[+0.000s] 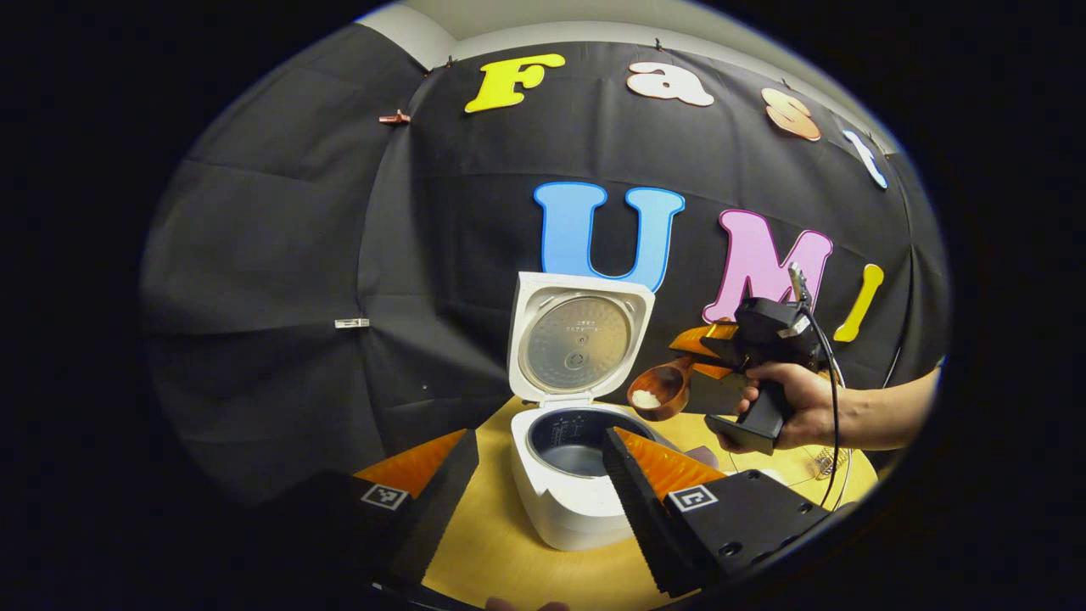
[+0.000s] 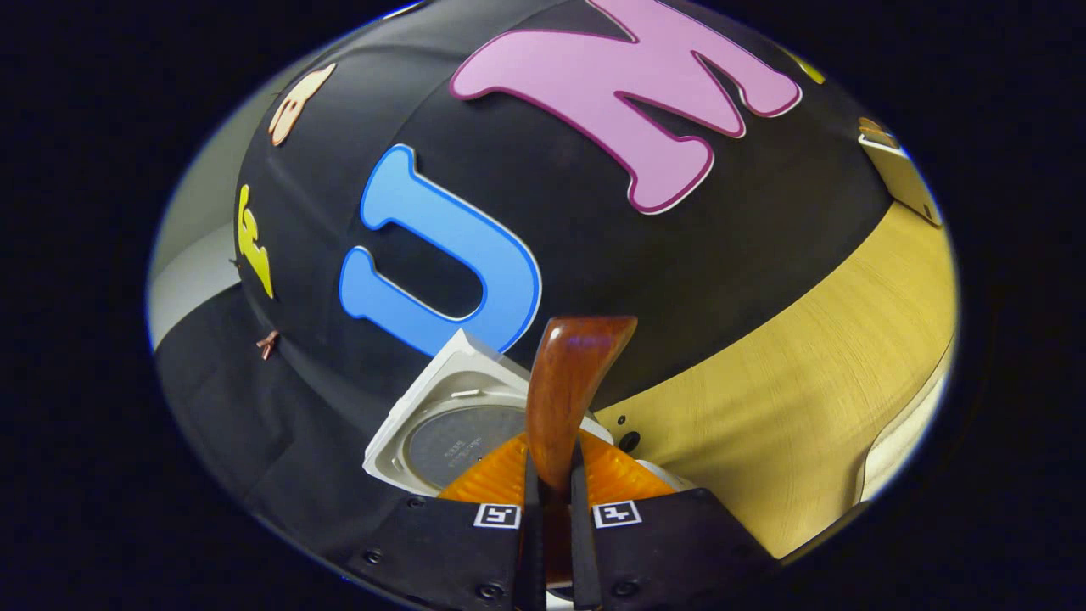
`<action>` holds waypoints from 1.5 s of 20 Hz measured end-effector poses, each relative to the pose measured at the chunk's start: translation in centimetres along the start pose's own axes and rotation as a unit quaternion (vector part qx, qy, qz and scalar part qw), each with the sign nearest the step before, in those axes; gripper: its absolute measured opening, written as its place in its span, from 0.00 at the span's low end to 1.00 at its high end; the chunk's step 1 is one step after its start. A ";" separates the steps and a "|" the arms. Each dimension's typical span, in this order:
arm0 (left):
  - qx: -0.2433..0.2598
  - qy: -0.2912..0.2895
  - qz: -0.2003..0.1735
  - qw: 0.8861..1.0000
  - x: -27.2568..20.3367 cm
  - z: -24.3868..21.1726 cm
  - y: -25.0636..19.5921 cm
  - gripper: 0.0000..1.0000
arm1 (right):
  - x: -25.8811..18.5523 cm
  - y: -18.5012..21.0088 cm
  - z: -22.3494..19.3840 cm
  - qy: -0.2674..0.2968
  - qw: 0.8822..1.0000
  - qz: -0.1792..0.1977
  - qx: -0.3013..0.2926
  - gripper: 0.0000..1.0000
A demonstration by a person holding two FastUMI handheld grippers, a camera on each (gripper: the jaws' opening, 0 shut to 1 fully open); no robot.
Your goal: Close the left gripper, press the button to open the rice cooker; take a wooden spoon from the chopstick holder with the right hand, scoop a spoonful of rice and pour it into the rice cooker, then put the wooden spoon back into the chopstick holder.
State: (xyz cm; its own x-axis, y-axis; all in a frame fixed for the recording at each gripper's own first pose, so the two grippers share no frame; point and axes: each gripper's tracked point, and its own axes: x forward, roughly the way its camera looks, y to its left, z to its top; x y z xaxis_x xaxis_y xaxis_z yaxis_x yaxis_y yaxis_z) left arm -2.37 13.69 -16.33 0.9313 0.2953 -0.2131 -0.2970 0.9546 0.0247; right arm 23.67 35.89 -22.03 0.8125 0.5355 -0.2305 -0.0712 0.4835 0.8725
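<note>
The white rice cooker [image 1: 564, 509] stands on the round wooden table [image 1: 492, 543] with its lid [image 1: 581, 339] swung up and the dark inner pot [image 1: 581, 445] showing. My left gripper [image 1: 539, 441] is open just in front of the cooker, one finger on each side of it. A wooden spoon [image 1: 657, 390] carrying a little white rice hovers to the right of the pot and above its rim. My right gripper [image 1: 708, 352], held by a hand [image 1: 802, 407], is shut on the spoon. In the right gripper view, the spoon's handle [image 2: 564, 382] rises between my right gripper's [image 2: 551, 484] closed fingers, with the lid [image 2: 441, 433] behind it.
A wire-mesh object [image 1: 827, 462] sits on the table at the right, below the forearm. The table top [image 2: 806, 382] stretches right in the right gripper view, with a pale rim [image 2: 904, 437] at its edge. The black cloth wall stands close behind the cooker.
</note>
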 end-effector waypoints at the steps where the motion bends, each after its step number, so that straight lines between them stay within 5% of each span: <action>1: -0.001 0.001 0.001 1.000 0.0 -0.2 0.1 0.95 | 0.1 0.1 -0.1 -0.001 1.000 -0.001 -0.010 0.16; 9: -0.006 0.009 0.002 1.000 0.0 -0.8 0.3 0.95 | 0.8 0.7 -1.3 0.002 0.992 -0.005 -0.126 0.16; 14: -0.006 0.014 0.000 1.000 -0.2 -1.2 0.5 0.96 | 1.6 3.2 -2.6 0.003 0.968 0.022 -0.250 0.16; 21: 0.002 0.015 -0.001 1.000 0.1 -1.5 1.3 0.95 | 3.4 5.5 -7.1 0.032 0.880 0.063 -0.469 0.16; 30: -0.001 0.015 0.009 1.000 0.5 -1.6 2.1 0.96 | 1.1 7.7 -10.1 0.030 0.769 0.119 -0.627 0.16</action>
State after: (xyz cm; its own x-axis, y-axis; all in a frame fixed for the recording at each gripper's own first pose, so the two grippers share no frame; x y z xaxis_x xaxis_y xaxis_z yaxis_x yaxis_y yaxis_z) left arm -2.89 15.81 -17.96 0.9190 0.3105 -0.2428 -0.3134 0.9492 0.0277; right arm 18.20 47.16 -19.91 0.6638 0.7256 -0.1811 -0.7473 0.6337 -0.2001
